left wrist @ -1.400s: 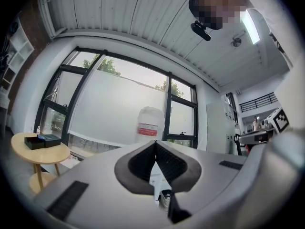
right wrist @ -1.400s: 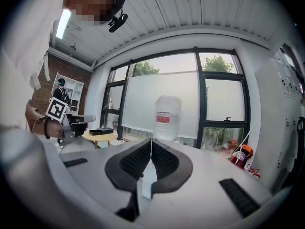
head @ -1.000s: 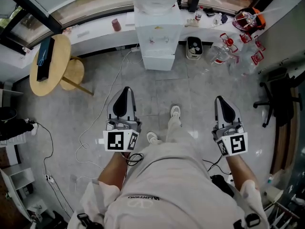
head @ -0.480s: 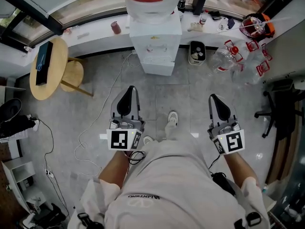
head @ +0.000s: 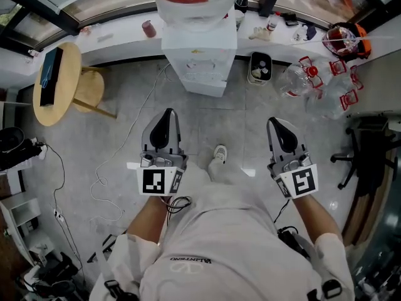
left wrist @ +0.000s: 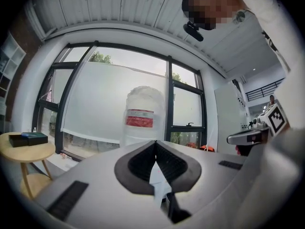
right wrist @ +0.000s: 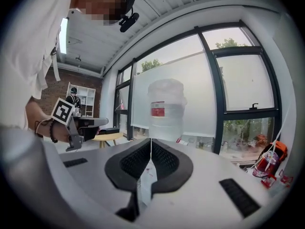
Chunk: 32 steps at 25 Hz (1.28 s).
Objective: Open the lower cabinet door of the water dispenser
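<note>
Dispenser (head: pixel 199 68): well ahead. Left gripper (head: pixel 167 119), right gripper (head: pixel 277 127): jaws pressed together, empty. Lower door apparently hidden from above; to be approached low, jaws parted first

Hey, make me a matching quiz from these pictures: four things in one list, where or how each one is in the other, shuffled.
1 water dispenser
2 round wooden table
3 office chair
4 left gripper

A right edge of the head view
B fingers shut, nothing between them
C left side, dark box on top
D top centre, straight ahead

Pairs: 1-D, 2-C, 3-A, 4-B
</note>
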### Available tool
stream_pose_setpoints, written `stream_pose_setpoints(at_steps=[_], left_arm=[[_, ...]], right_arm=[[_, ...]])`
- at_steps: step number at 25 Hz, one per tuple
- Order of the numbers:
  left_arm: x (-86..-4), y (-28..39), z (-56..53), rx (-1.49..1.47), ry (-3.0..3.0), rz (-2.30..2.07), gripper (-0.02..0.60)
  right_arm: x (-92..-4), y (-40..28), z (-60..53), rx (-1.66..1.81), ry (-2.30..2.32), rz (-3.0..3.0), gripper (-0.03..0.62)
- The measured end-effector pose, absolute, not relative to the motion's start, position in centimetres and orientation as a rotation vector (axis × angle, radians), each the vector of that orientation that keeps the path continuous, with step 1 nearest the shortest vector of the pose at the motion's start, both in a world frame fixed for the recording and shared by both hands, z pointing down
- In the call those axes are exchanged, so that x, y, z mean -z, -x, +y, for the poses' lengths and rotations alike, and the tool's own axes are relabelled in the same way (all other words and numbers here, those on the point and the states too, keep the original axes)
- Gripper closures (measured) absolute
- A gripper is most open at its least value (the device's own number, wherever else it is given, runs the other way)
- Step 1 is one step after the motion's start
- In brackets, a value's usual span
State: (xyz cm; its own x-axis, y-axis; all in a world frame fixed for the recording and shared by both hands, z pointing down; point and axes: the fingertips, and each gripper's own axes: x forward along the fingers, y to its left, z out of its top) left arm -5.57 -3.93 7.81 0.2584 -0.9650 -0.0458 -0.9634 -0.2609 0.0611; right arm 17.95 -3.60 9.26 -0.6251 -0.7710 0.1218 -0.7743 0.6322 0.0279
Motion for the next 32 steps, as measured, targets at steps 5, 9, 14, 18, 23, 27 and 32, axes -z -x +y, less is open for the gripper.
stream_pose_setpoints(at_steps=[5,9,14,18,23,27,32], left_arm=[[-10.0,5.4,-5.8,0.075,-2.448,-1.898,0.574],[-12.4,5.8,-8.2,0.048,-2.465,-1.879,0.575],[-17.8,6.8,-11.1,0.033,-2.506,-1.825,0.574],[-25.6,7.1,-13.6,0.008,-2.529,-1.774,0.575],[-36.7,6.8,-15.7,0.003,-2.545,-1.686,0.574],[-45.0,6.6,-17.9,0.050,-2.590,-1.657,0.574],[-53.5,7.0,-19.4,0.062,-2.611,-1.622,0.574]], right_arm=[[-11.7,-17.1,-6.1,-0.073,-1.246,-2.725,0.580],[-14.7,-16.1,-8.7,-0.092,-1.229,-2.721,0.580],[-20.7,-14.3,-11.2,-0.093,-1.225,-2.715,0.580],[-28.6,-13.6,-13.5,-0.119,-1.244,-2.700,0.580],[-40.4,-12.4,-15.7,-0.152,-1.263,-2.679,0.580],[-50.1,-11.9,-17.9,-0.147,-1.252,-2.671,0.579],[-60.3,-11.5,-20.8,-0.185,-1.250,-2.686,0.563]])
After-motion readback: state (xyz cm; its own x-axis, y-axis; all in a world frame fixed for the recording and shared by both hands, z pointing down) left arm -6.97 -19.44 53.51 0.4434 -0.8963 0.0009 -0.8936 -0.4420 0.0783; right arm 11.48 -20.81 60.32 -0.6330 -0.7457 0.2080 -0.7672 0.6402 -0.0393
